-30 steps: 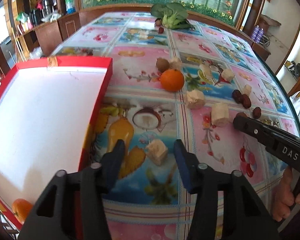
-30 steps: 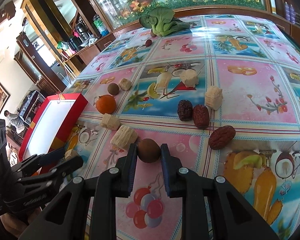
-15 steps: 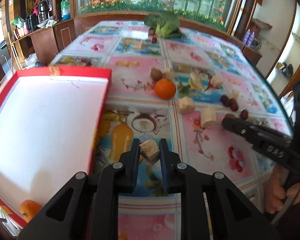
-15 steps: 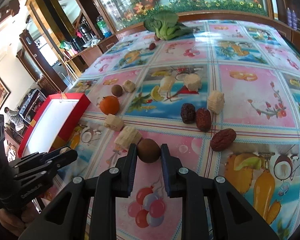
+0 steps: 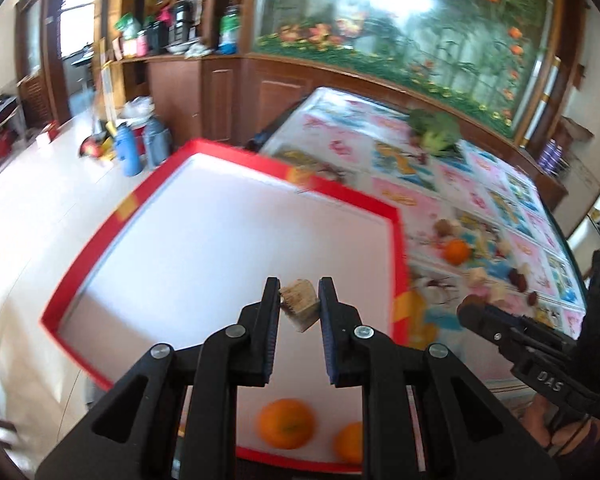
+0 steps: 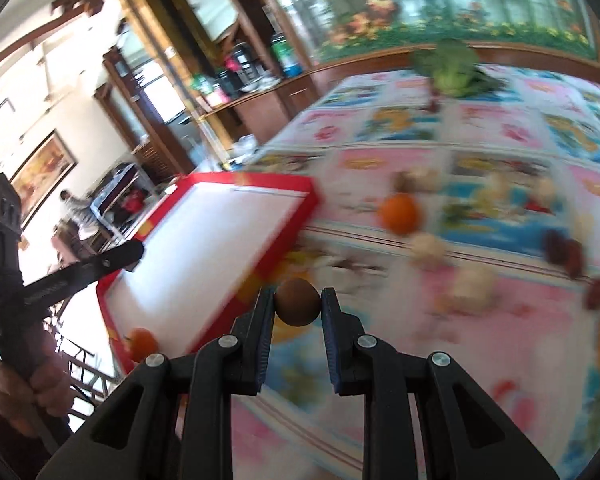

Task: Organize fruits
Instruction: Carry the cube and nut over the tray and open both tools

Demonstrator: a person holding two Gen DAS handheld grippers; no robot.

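Left wrist cam: the left gripper (image 5: 299,300) is clenched on a tan cube (image 5: 300,307), some pale cut chunk of fruit, and the cube hangs over the white floor of the red tray (image 5: 228,160), not touching it. Two oranges (image 5: 287,423) already sit in the tray's near corner, under the fingers. So this is the carry step, pretty much at the drop spot. Next move, I'd guess: lower a bit and let go somewhere clear of the oranges so the cube doesn't bounce off them. This view also catches the right gripper (image 5: 470,308) off to the right, over the table (image 5: 440,176) near the tray's edge, but I can't see from here what it's carrying.

Right wrist cam: that's where you get the answer. The right gripper (image 6: 297,307) is squeezed on a round brown fruit (image 6: 297,307), and it's short of the tray (image 6: 260,180), just off its near-right corner and above the tablecloth. It needs to travel further left before releasing. Everything's motion-blurred, but there's plenty left on the table: an orange (image 6: 400,213), pale chunks, dark red dates. The left gripper (image 6: 132,251) pokes in from the left over the tray, but the cube itself can't be made out. Only one of the tray's oranges is visible here.
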